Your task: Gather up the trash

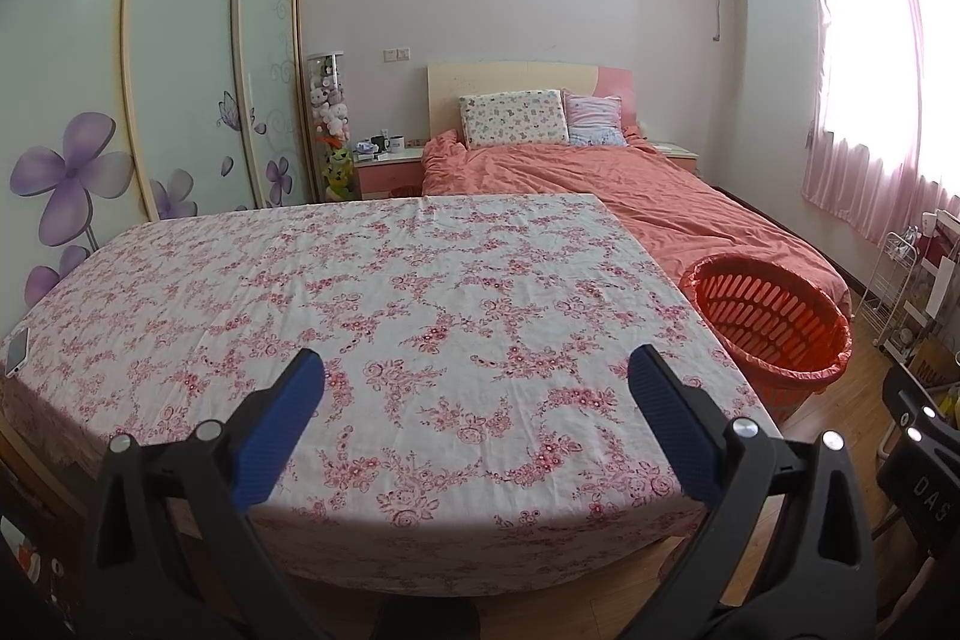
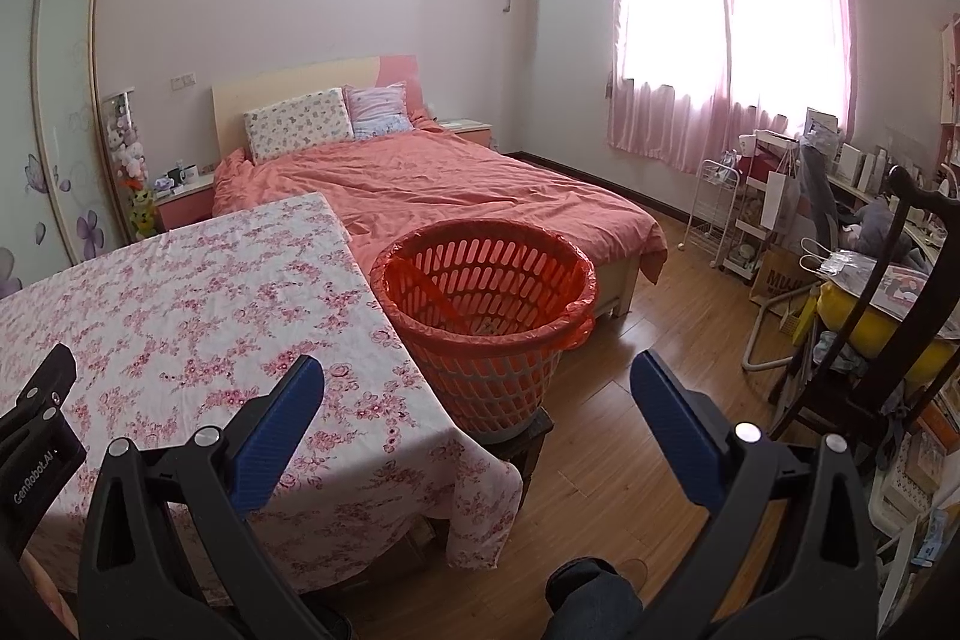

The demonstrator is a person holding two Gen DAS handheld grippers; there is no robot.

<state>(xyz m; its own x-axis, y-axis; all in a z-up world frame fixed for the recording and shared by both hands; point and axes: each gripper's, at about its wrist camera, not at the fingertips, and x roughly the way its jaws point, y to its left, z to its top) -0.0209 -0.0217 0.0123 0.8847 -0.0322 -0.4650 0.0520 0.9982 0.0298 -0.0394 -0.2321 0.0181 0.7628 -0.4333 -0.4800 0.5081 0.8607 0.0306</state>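
An orange slotted basket [image 2: 486, 340] lined with an orange bag stands on a low dark stool by the table's right corner; it also shows in the left wrist view as the basket [image 1: 774, 322]. A small pale scrap [image 2: 487, 325] lies at its bottom. No other piece of trash shows in either view. My left gripper [image 1: 477, 361] hangs open over the near part of the floral tablecloth [image 1: 420, 280], nothing between its blue pads. My right gripper [image 2: 477, 367] is open too, just in front of the basket, off the table's right corner [image 2: 480, 466].
A phone [image 1: 17, 351] lies at the table's far left edge. A bed [image 2: 456, 190] with a salmon cover stands behind table and basket. Wood floor [image 2: 648, 340] lies to the right; beyond it a white wire cart [image 2: 717, 214], a chair and clutter. A person's knee [image 2: 591, 601] shows below.
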